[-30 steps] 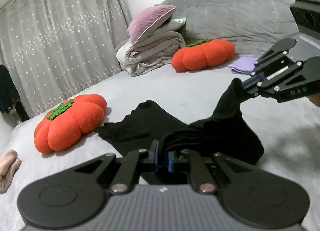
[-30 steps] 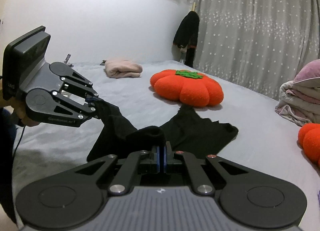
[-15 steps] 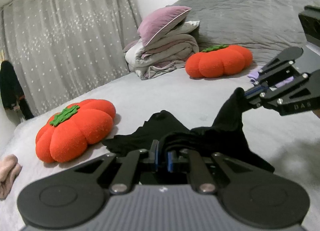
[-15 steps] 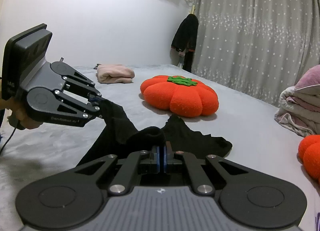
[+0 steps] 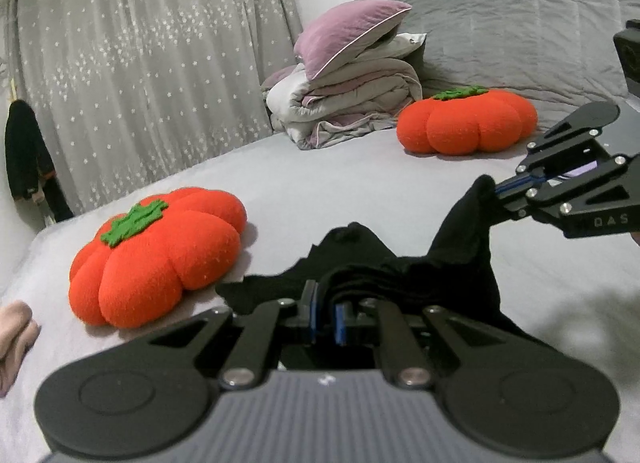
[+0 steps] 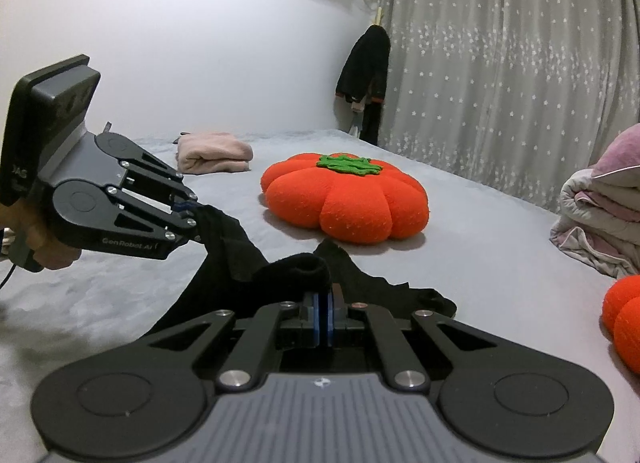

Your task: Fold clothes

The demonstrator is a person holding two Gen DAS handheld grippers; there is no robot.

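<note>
A black garment (image 5: pixel 452 263) hangs between both grippers above the grey bed (image 5: pixel 320 191), its far end still trailing on the sheet. My left gripper (image 5: pixel 325 313) is shut on one bunched edge of it. The right gripper (image 5: pixel 498 193) pinches another corner at the right of the left wrist view. From the right wrist, the black garment (image 6: pixel 240 251) drapes from the left gripper (image 6: pixel 192 215) down to my right gripper (image 6: pixel 322 313), which is shut on a rolled fold. A hand (image 6: pixel 44 247) holds the left gripper's handle.
Two orange pumpkin cushions (image 5: pixel 156 255) (image 5: pixel 468 123) lie on the bed. Folded quilts and a purple pillow (image 5: pixel 348 99) are stacked by the grey headboard (image 5: pixel 520 15). A folded pink garment (image 6: pixel 214 153) sits near the wall. A dark coat (image 6: pixel 366 71) hangs by the curtain (image 6: pixel 520 83).
Both grippers have risen with the black garment, lifting more of it off the bed. Both stay shut on the cloth.
</note>
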